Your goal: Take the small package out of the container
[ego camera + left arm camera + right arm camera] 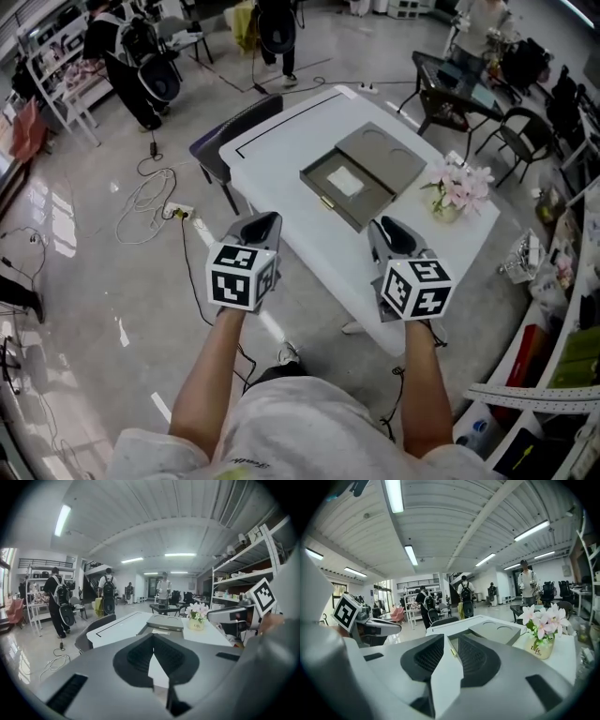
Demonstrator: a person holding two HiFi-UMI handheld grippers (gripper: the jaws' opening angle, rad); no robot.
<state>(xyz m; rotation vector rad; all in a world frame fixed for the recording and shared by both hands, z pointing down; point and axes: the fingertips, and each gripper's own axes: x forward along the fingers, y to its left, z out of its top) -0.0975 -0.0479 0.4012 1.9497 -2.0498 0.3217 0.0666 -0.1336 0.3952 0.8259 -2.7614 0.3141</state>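
Note:
A flat grey container (322,184) lies open in the middle of the white table (281,141), its lid (384,155) folded back to the right. Inside it rests a small white package (345,181). My left gripper (265,221) hovers at the table's near edge, left of the container, with its jaws together and nothing in them. My right gripper (387,225) hangs near the front right edge, jaws a little apart and empty. In the left gripper view the closed tips (152,637) point at the container (164,622). The right gripper (451,638) faces the lid (497,631).
A small vase of pink flowers (455,192) stands on the table right of the container. A dark chair (230,131) is pushed against the table's left side. Cables (150,202) lie on the floor to the left. People, shelves and more tables fill the back.

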